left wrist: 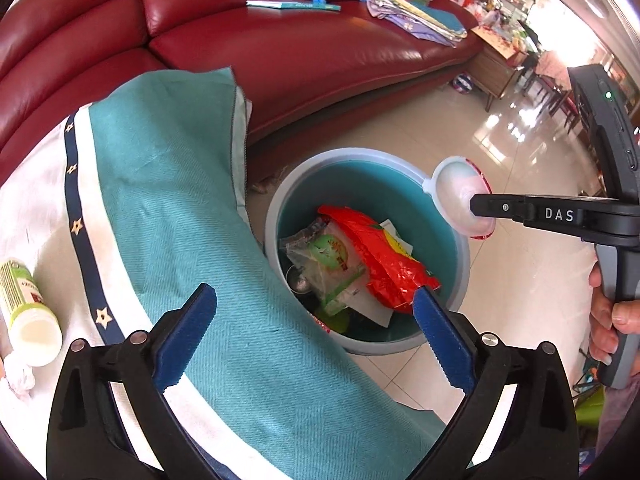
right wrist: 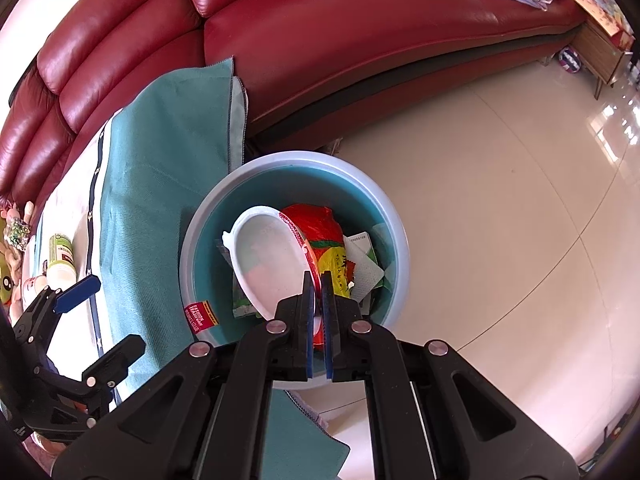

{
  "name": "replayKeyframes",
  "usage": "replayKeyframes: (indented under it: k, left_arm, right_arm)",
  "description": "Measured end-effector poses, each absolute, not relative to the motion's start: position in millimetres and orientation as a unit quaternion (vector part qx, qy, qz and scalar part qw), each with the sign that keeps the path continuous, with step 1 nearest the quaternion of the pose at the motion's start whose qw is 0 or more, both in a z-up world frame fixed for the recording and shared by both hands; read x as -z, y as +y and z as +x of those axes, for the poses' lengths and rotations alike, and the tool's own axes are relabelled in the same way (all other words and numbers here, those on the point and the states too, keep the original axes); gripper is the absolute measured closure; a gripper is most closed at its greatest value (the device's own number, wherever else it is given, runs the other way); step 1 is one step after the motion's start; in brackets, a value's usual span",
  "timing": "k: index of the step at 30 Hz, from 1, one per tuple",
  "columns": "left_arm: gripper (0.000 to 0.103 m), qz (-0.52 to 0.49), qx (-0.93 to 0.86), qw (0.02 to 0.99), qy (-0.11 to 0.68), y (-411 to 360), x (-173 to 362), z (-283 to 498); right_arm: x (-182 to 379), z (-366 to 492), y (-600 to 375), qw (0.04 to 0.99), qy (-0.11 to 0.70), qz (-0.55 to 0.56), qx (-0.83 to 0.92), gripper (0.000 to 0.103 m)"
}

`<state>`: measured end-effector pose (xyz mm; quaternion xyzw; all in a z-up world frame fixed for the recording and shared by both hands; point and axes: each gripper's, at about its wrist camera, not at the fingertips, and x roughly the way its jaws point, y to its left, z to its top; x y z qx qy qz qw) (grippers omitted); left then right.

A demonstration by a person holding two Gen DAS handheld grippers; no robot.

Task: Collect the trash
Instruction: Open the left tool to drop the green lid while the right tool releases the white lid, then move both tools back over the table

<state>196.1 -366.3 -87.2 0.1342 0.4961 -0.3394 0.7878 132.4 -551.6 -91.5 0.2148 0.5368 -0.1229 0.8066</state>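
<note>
White plastic, red at the rim: your right tongs [right wrist: 318,276] are pinching a shallow cup lid [right wrist: 268,256] by its edge, and it hangs over the open mouth of the trash bin [right wrist: 192,248]. The bin stands on the floor [right wrist: 500,208], just beside the desk under the teal cloth [left wrist: 168,184]. Inside the bin lie a red wrapper [left wrist: 380,256] and a clear green-printed bag [left wrist: 328,264]. Your left tongs [left wrist: 316,320] are spread wide with nothing between them, over the cloth edge and the near rim of the bin. A white bottle [left wrist: 28,312] lies on its side on the desk.
</note>
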Motion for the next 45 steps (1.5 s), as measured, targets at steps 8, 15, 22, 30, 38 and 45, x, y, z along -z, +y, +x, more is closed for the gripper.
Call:
replayKeyframes:
  k: [8,15,22,30,38,45]
  left_arm:
    - [0.004,0.117,0.335,0.786,0.507,-350,87,197]
    - [0.004,0.109,0.341,0.785,0.506,-338,83,191]
    - [0.004,0.098,0.34,0.79,0.5,-316,75,184]
    - [0.004,0.084,0.321,0.806,0.489,-270,61,178]
    - [0.004,0.066,0.285,0.824,0.485,-209,52,177]
    - [0.004,0.057,0.246,0.841,0.479,-146,48,184]
  right_arm:
    - [88,136,-541,0.81,0.534,0.204,0.127,0.034]
    - [87,136,-533,0.793,0.556,0.206,0.138,0.018]
    - [79,132,-515,0.79,0.566,0.186,0.147,0.017]
    - [62,130,-485,0.797,0.561,0.173,0.142,0.016]
    - [49,142,-438,0.806,0.562,0.149,0.115,0.016]
    - [40,163,-393,0.81,0.569,0.117,0.087,0.016]
